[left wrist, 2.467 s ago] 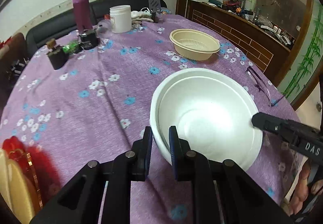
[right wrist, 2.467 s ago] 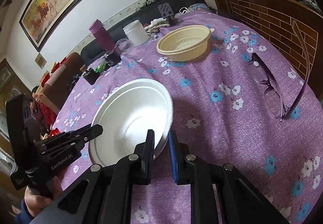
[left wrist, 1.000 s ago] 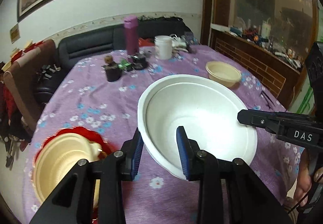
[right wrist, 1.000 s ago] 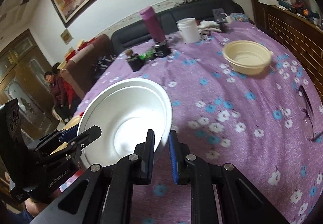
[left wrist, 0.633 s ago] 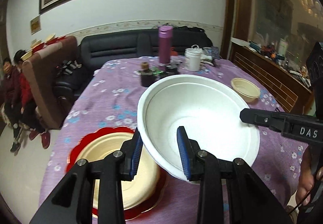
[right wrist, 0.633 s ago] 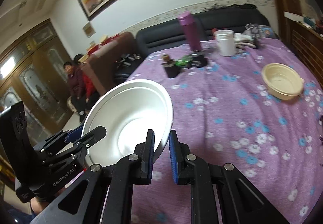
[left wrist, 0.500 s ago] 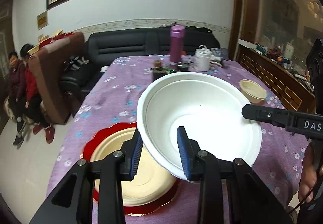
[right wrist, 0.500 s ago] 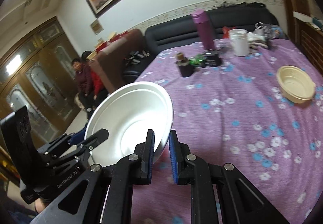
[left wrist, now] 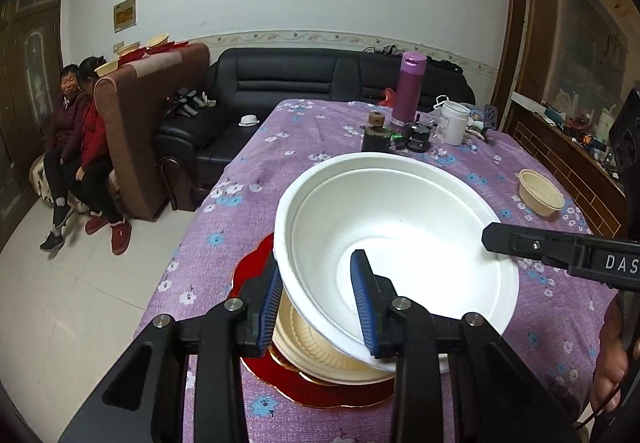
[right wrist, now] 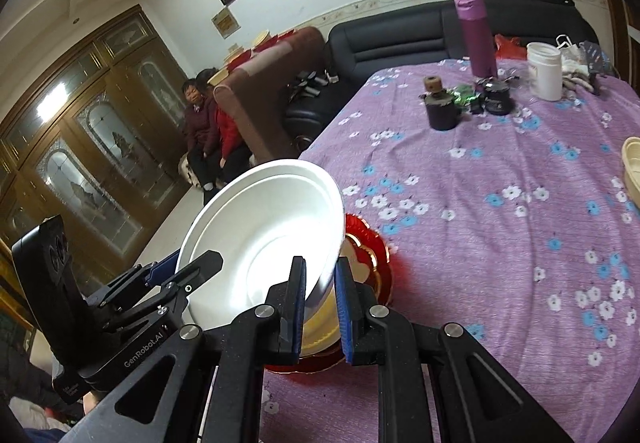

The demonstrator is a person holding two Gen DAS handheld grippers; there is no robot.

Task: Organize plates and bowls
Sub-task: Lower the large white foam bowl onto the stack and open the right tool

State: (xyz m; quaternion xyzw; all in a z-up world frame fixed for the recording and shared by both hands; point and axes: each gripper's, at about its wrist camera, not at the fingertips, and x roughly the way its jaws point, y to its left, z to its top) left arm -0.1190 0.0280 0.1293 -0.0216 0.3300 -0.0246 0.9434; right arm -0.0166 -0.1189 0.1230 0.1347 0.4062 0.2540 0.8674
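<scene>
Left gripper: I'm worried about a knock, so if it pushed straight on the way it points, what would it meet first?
The left gripper already clamps the white bowl; beyond that, probably the cream bowl on the red plate just beneath, though depth is unclear.

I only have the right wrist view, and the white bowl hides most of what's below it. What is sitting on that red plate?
Observer: A cream bowl sits on the red plate. The white bowl hangs over it; I cannot tell whether they touch.
Operator: How is the left hand-held gripper gripping the white bowl?
Observer: The left hand-held gripper has one blue pad inside the wall and the other outside it, shut on the near rim.
Operator: And the cream thing cut off at my right edge?
Observer: That is a second cream bowl, slotted inside like a strainer, standing alone on the purple tablecloth.
</scene>
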